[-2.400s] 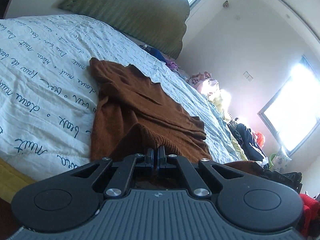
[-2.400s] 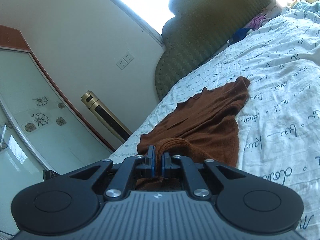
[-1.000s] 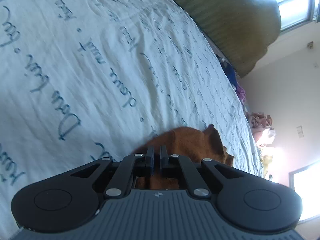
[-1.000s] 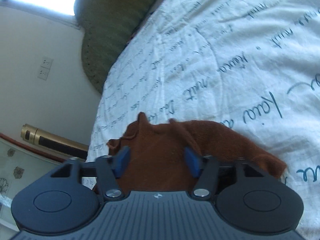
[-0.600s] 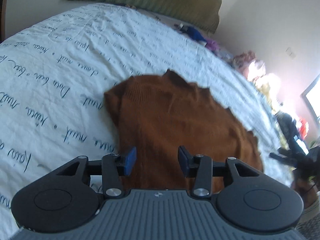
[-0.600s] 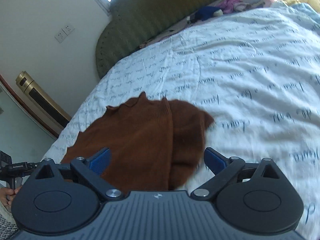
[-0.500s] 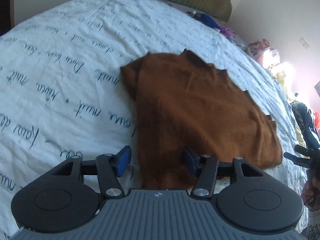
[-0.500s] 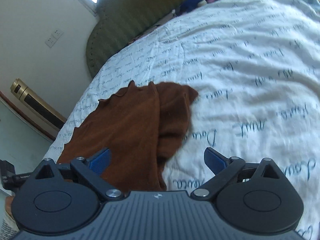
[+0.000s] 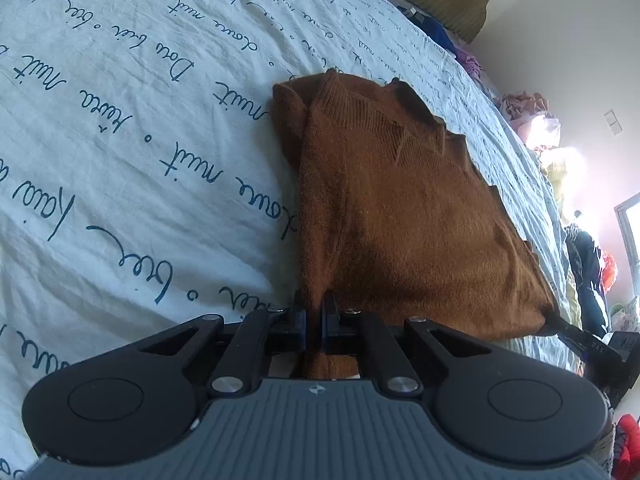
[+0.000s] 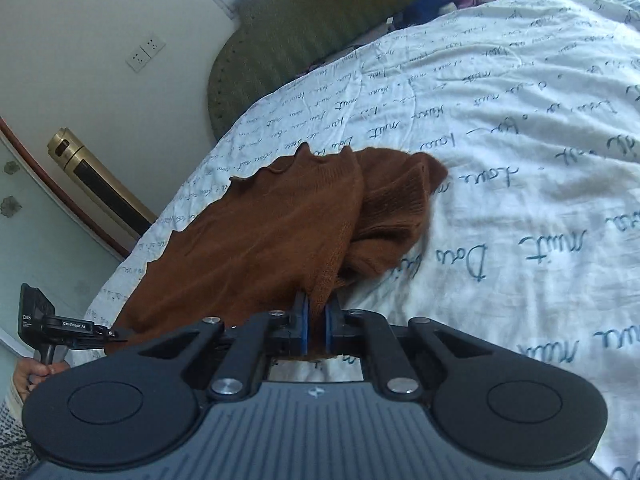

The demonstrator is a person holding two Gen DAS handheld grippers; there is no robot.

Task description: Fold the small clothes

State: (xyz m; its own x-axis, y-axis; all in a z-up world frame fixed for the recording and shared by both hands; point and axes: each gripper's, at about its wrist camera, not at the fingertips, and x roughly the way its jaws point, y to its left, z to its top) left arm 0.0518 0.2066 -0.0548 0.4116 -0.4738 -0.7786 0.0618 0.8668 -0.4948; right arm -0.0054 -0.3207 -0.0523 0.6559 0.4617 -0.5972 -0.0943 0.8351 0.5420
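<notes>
A brown knitted sweater (image 9: 400, 220) lies folded on the white bedsheet (image 9: 120, 120) printed with blue handwriting. In the left wrist view my left gripper (image 9: 315, 300) is closing its jaws on the sweater's near left corner, and the fabric is pinched between the blue pads. In the right wrist view the sweater (image 10: 272, 232) shows a sleeve bunched at its right side. My right gripper (image 10: 316, 304) is closing on the near right corner, with cloth pressed between its pads. Each gripper shows at the edge of the other's view, at the opposite corner.
A green padded headboard (image 10: 320, 20) stands at the bed's far end with loose clothes beside it. A gold-coloured column unit (image 10: 92, 184) stands by the wall left of the bed. A pile of clothes (image 9: 520, 104) lies beyond the bed's right side.
Half a second ago both grippers hung open over the sweater's near edge. Both have since dropped to that edge and shut on its two corners.
</notes>
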